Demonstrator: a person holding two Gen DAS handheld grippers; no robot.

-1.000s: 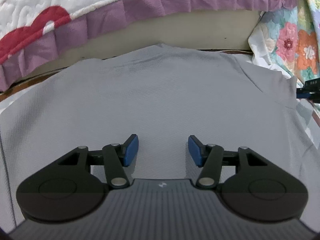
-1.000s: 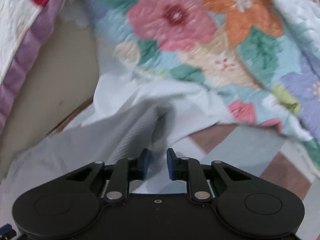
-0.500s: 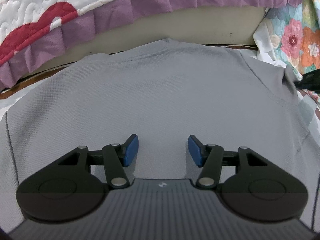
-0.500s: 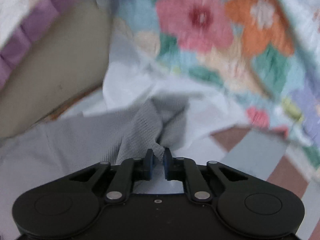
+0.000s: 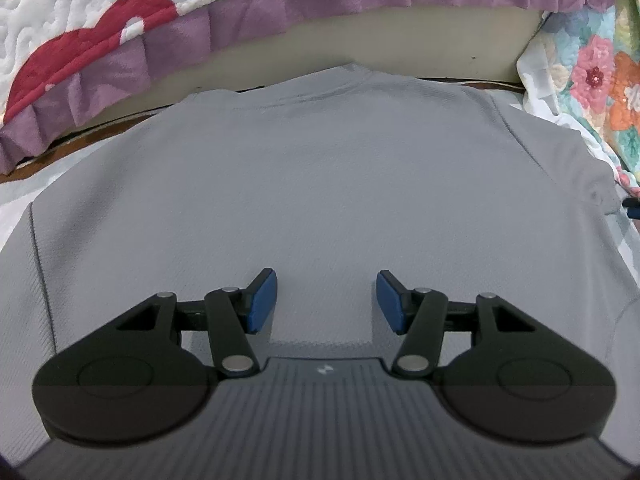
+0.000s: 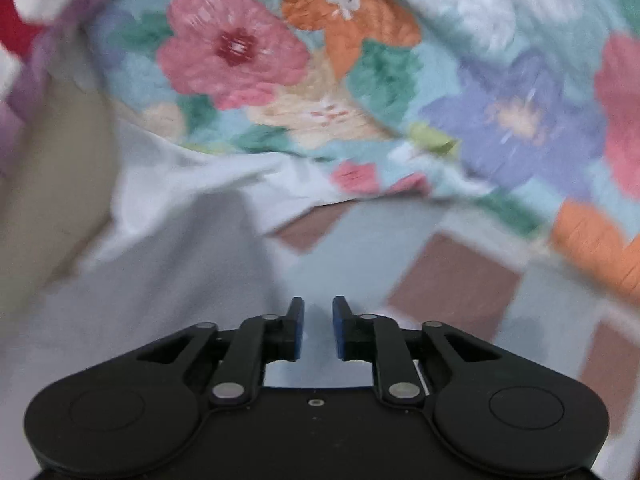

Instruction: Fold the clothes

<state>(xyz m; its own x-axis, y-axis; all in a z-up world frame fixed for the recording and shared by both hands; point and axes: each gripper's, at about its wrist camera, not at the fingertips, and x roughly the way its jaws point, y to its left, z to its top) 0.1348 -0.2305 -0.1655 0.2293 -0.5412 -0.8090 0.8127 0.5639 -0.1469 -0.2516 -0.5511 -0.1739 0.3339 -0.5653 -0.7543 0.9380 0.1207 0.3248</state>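
A grey T-shirt (image 5: 320, 184) lies spread flat, its neck edge toward the far side. My left gripper (image 5: 326, 300) hovers over the shirt's middle, open, with nothing between its blue pads. In the blurred right wrist view the shirt's grey sleeve (image 6: 192, 272) lies flat at the left. My right gripper (image 6: 318, 328) sits just right of that sleeve, over the checked sheet; its jaws are opening and nothing is between them. A blue tip of the right gripper shows at the right edge of the left wrist view.
A white quilt with a purple frill (image 5: 248, 12) hangs over a beige mattress side (image 5: 400, 44) beyond the shirt. A floral quilt (image 6: 360, 80) is heaped at the right. The checked brown and pale blue sheet (image 6: 452, 292) lies under everything.
The right gripper shut on the shirt's bunched sleeve, pulled it out to the right, then let it go and opened. The sleeve and shoulder now lie flatter. The left gripper stayed open and nearly still.
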